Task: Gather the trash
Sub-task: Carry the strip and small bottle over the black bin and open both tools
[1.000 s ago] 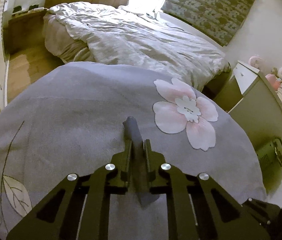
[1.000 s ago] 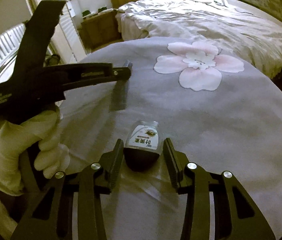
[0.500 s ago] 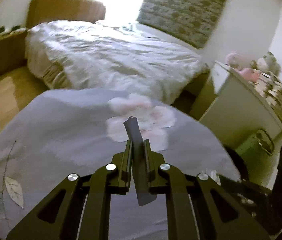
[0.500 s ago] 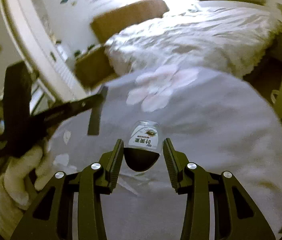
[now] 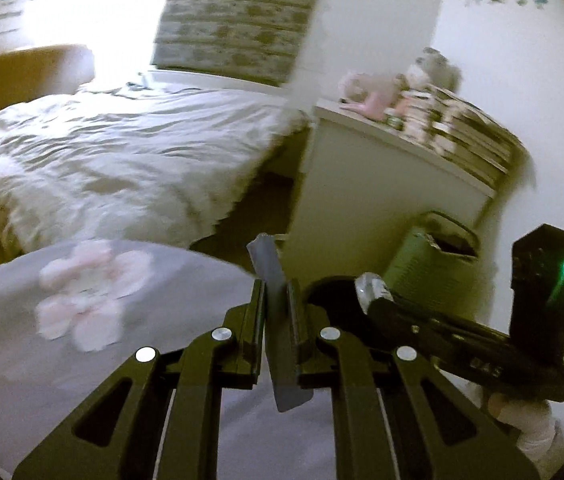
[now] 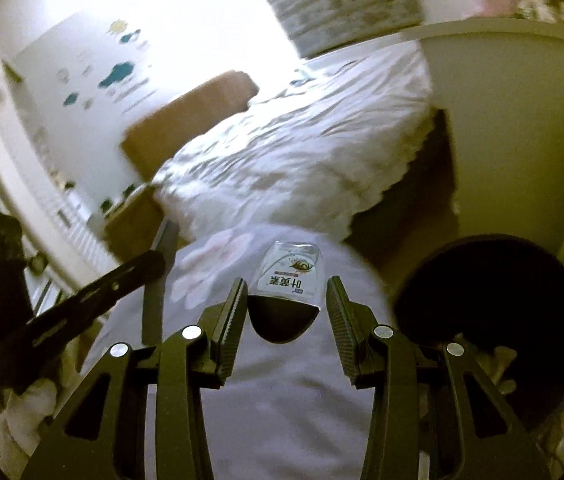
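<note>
My left gripper (image 5: 276,285) is shut on a flat grey strip (image 5: 268,260) that sticks up past its fingertips. My right gripper (image 6: 287,282) is shut on a small clear bottle (image 6: 290,270) with a white label and a dark cap, held cap towards the camera. Both hang over the edge of a grey cloth (image 5: 94,360) with a pink flower print. In the left wrist view the right gripper (image 5: 378,300) shows at the right with the clear bottle (image 5: 368,286) at its tip. In the right wrist view the left gripper (image 6: 150,264) reaches in from the left with the strip (image 6: 154,300).
A green bin (image 5: 430,258) stands on the floor beside a white dresser (image 5: 362,184) stacked with books and soft toys. A dark round object (image 6: 490,304) lies just right of the cloth. A bed (image 5: 114,160) with a white duvet fills the back. A gloved hand (image 6: 30,404) holds the left gripper.
Both grippers have risen and swung to the right with their loads, from over the middle of the flowered cloth to its right edge. The dresser and green bin have come into view.
</note>
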`<move>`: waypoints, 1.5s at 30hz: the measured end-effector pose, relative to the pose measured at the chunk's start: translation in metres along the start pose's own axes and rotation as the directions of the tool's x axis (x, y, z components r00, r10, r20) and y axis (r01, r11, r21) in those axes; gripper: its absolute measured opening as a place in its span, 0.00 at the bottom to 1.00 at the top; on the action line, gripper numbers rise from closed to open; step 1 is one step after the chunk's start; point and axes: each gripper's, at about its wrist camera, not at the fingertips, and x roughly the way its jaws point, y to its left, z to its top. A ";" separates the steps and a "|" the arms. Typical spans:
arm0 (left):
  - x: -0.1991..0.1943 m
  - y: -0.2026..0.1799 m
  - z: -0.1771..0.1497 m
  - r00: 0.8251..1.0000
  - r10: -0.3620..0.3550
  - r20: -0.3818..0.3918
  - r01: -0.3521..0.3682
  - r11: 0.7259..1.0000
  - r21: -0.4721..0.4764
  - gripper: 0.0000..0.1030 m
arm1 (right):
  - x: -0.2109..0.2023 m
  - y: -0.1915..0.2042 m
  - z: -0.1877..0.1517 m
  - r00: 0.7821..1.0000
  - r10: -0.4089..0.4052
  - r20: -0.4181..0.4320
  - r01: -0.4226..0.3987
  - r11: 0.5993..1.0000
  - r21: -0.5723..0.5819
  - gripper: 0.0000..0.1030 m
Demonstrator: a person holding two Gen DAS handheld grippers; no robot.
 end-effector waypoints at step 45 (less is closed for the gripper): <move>0.144 -0.140 -0.021 0.959 -0.176 -0.220 0.219 0.957 0.191 0.12 | -0.036 -0.179 -0.017 0.983 -0.182 0.020 0.166 0.933 0.319 0.40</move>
